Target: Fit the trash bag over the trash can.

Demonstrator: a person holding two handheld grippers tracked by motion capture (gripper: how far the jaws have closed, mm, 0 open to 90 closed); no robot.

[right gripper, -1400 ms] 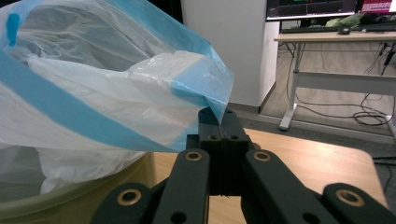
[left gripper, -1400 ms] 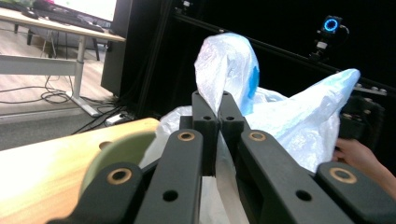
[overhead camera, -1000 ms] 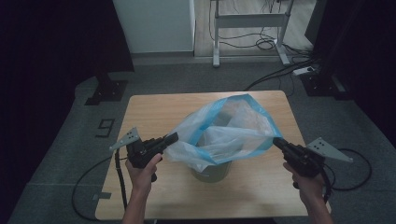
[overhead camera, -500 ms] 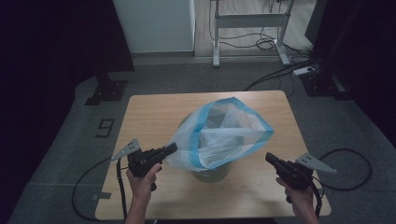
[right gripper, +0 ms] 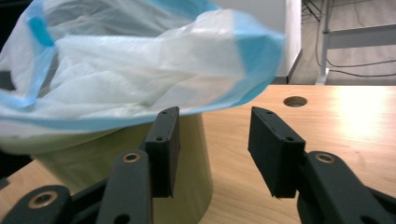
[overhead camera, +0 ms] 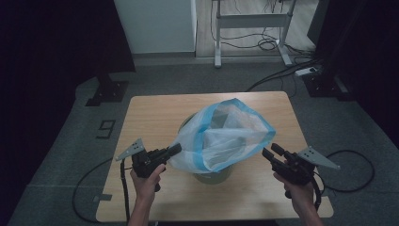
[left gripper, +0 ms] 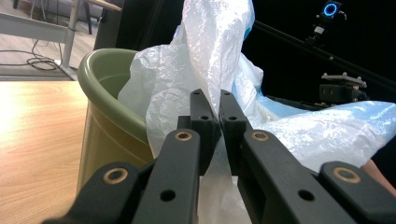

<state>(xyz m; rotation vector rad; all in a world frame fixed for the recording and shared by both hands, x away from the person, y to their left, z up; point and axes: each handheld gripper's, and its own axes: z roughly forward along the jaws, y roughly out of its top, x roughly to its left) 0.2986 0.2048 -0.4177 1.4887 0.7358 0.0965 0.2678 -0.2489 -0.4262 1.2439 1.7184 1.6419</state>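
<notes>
Two grippers flank a white-and-blue plastic bag (overhead camera: 221, 139) that sits in a green bin (left gripper: 105, 100) on the wooden table (overhead camera: 150, 113). The left gripper (left gripper: 213, 122) pinches the bag's film tight between its jaws; the right gripper (right gripper: 212, 149) has just been opening, nothing between its jaws, just below the bag's blue rim

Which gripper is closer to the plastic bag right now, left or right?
Left. The left gripper is clamped on the plastic bag; the right gripper sits open just below its edge, not touching.
</notes>
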